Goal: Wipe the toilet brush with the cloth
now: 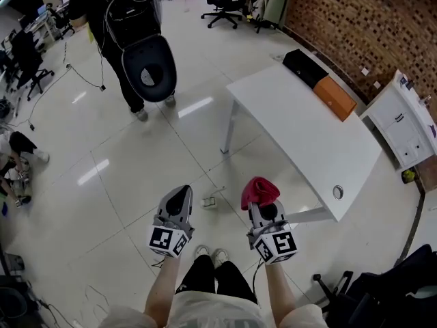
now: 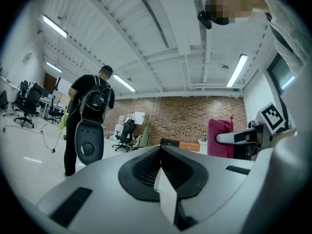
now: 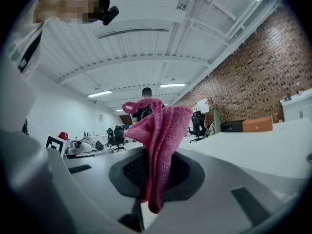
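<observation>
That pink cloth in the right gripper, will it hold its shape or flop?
Likely floppy: the pink cloth bunches in folds above the right gripper's shut jaws and a tail droops below. Its fuzzy pile probably grips well, so slipping seems unlikely.

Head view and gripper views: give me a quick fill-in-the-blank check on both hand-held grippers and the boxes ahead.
The right hand-held gripper is shut on the pink ___.
The left hand-held gripper has its jaws ___.
The black box and the orange box lie on the white ___.
Missing words: cloth; shut; table.
</observation>
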A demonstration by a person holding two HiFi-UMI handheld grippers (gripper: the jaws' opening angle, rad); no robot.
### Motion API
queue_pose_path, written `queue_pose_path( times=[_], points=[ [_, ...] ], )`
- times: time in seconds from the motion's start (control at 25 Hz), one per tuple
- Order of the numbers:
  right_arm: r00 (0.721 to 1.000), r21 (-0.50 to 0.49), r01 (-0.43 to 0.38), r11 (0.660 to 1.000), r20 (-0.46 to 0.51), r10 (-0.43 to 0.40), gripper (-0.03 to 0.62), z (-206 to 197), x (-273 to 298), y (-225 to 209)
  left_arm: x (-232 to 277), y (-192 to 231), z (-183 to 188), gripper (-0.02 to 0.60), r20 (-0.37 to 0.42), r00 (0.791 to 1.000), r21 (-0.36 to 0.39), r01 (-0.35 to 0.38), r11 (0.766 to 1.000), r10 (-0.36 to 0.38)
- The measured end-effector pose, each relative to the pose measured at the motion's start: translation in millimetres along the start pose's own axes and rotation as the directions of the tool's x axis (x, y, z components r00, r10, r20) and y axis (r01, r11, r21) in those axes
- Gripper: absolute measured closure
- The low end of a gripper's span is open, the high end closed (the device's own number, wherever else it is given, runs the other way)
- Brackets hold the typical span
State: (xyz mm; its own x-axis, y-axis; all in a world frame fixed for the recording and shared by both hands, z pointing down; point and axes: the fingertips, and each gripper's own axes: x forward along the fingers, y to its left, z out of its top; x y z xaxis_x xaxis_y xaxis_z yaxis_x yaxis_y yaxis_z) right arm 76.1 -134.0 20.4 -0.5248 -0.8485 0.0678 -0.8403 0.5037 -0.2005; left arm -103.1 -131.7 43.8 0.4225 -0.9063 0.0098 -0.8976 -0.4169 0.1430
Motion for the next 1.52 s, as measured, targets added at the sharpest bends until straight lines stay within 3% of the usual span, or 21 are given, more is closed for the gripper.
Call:
queue_pose_path(
  times=[0.08,0.16,0.28,0.48,0.6,0.72,0.88,1.08,1.36,1.52],
  points=[
    [1.000,-0.010,0.006,1.000,0.021,-0.006,0.562,-52,13,-26,12,13,-55,0.578,0.022,1.000,0.012,0.001,1.000,-0.002],
    [0.999,0.003,0.025,1.000,0.029,-0.026,0.562,-129,29,-59,27,31,-136,0.578,0.033,0.999,0.013,0.005,1.000,-0.006],
    [0.998,0.020,0.050,0.999,0.030,-0.051,0.562,-270,56,-100,50,60,-277,0.578,0.047,0.998,-0.009,0.048,0.999,-0.047],
    [0.999,0.018,0.050,0.999,0.016,-0.051,0.562,-507,92,-157,66,83,-495,0.578,0.073,0.981,0.011,0.178,0.984,-0.179],
    [0.999,0.026,0.035,0.999,0.018,-0.035,0.562,-610,109,-179,64,95,-590,0.578,0.071,0.968,0.041,0.238,0.970,-0.241],
    [1.000,0.014,0.003,1.000,0.002,-0.003,0.562,-682,124,-192,63,105,-660,0.578,0.032,0.960,0.080,0.274,0.958,-0.277],
    [0.995,-0.016,-0.062,0.998,-0.082,0.060,0.562,-761,152,-197,55,111,-735,0.578,-0.047,0.961,0.036,0.273,0.961,-0.271],
    [0.966,-0.035,-0.184,0.982,-0.192,0.175,0.562,-830,193,-188,59,110,-788,0.578,-0.050,0.967,-0.055,0.247,0.967,-0.250],
    [0.942,-0.045,-0.267,0.963,-0.223,0.251,0.563,-866,194,-177,66,104,-813,0.578,-0.048,0.964,-0.080,0.256,0.963,-0.260],
    [0.943,-0.040,-0.260,0.965,-0.224,0.245,0.562,-871,175,-169,66,104,-814,0.578,-0.042,0.964,-0.072,0.260,0.963,-0.263]
  ],
)
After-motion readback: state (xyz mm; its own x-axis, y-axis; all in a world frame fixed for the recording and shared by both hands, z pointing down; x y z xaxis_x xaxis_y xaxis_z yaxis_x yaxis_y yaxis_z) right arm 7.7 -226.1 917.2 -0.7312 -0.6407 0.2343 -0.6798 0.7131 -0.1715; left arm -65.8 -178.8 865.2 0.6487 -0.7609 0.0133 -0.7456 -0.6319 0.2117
